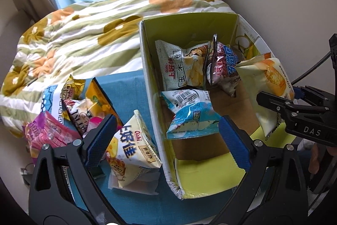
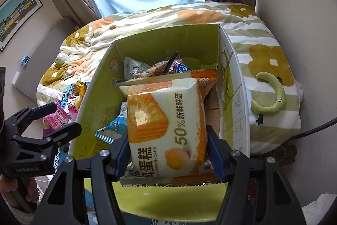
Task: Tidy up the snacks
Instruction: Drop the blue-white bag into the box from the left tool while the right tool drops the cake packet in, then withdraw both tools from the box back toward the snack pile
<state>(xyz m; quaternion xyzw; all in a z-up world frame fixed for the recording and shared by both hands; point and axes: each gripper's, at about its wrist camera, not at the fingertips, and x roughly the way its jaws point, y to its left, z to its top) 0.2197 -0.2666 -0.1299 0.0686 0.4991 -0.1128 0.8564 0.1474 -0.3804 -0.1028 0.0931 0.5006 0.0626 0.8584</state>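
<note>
An open cardboard box (image 1: 147,69) with a green inside stands on a blue cloth and holds three snack bags: a pale corn-chip bag (image 1: 181,64), a dark bag (image 1: 223,64) and a light-blue bag (image 1: 191,113). My right gripper (image 2: 168,153) is shut on a chiffon cake pack (image 2: 168,121) and holds it over the box (image 2: 94,85); the pack shows in the left wrist view (image 1: 267,85). My left gripper (image 1: 166,138) is open and empty, straddling the box's left wall. A white Oishi bag (image 1: 132,153) lies between its fingers outside the box.
Several more snack bags, pink (image 1: 48,134), gold (image 1: 73,85) and yellow (image 1: 99,98), lie in a pile on the blue cloth (image 1: 130,204) left of the box. A flowered quilt (image 1: 84,35) covers the bed behind. A green neck ring (image 2: 271,94) lies right of the box.
</note>
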